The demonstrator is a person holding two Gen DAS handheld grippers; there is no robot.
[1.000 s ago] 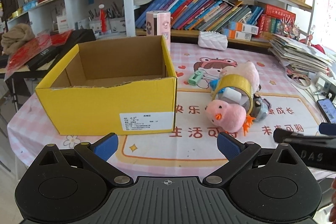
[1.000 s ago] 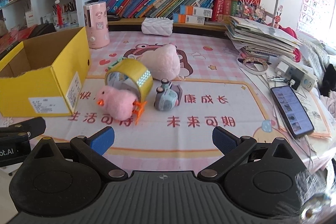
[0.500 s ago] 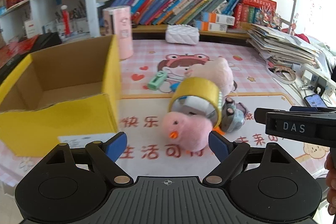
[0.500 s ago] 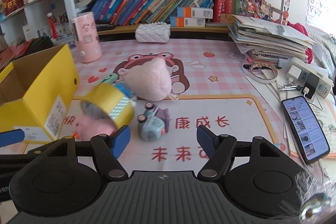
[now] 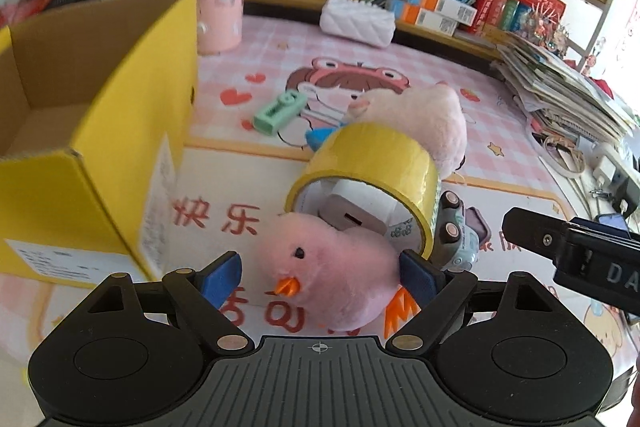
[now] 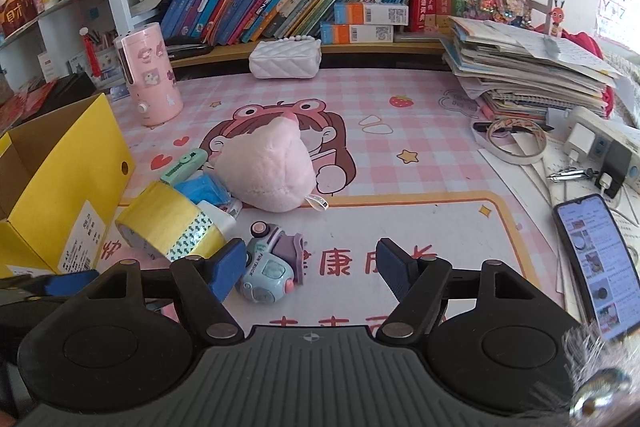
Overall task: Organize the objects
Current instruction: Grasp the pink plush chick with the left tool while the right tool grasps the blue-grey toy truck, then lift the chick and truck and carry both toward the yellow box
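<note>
In the left wrist view my left gripper [image 5: 320,275] is open with its blue pads either side of a small pink plush chick [image 5: 328,267] lying on the mat; the right pad touches it. Behind the chick a yellow tape roll [image 5: 372,159] leans over a white block, with a larger pink plush [image 5: 420,115] and a mint green item [image 5: 280,111] beyond. The open yellow cardboard box [image 5: 132,131] stands at the left. In the right wrist view my right gripper [image 6: 310,267] is open, just above a small blue toy truck [image 6: 268,271] near its left pad.
A pink cylinder [image 6: 148,79] and a white quilted pouch [image 6: 286,59] stand at the back by the bookshelf. A stack of papers [image 6: 528,75], a tape ring [image 6: 514,147], chargers and a phone [image 6: 596,263] lie at the right.
My left gripper has swung right from the box and come down around the pink chick. My right gripper has moved forward and lower toward the toy truck. Both stay open.
</note>
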